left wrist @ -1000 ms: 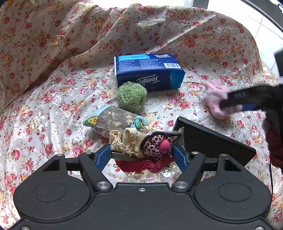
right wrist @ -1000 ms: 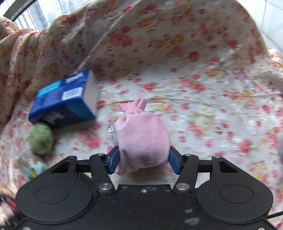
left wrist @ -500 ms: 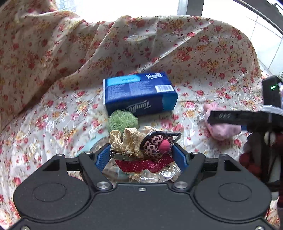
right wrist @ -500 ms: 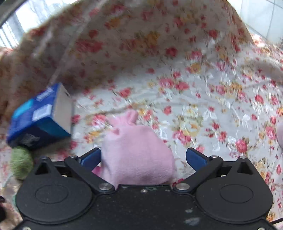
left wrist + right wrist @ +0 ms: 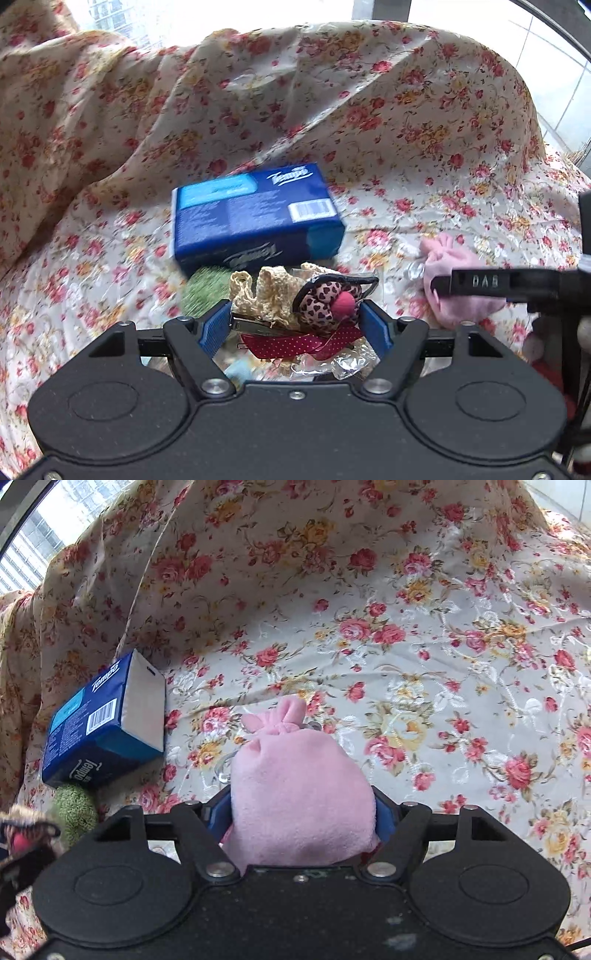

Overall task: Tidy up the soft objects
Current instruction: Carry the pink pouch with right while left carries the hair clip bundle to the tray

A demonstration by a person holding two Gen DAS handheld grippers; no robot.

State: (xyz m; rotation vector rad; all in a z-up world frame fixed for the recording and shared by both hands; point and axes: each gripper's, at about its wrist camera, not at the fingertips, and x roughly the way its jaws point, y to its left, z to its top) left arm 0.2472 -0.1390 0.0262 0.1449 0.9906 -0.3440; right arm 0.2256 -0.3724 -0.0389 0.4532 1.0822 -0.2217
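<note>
My left gripper [image 5: 297,325] is shut on a bundle of hair accessories [image 5: 295,306]: cream crochet lace, a heart-print fabric flower with a pink centre, a red dotted ribbon, in clear wrap. It holds the bundle above the floral cloth [image 5: 110,240]. My right gripper [image 5: 303,808] has its blue pads against both sides of a pink plush pouch [image 5: 299,786] that rests on the cloth; it also shows in the left wrist view [image 5: 465,280]. A blue Tempo tissue pack [image 5: 255,218] lies behind a green fuzzy ball [image 5: 207,288].
The floral cloth [image 5: 424,646] rises in folds at the back and left. The tissue pack [image 5: 99,723] and green ball [image 5: 74,808] lie left of the pink pouch. Windows are behind the cloth.
My left gripper has lifted the accessory bundle and moved toward the tissue pack. My right gripper opened half a second ago and has closed again on the pink pouch.
</note>
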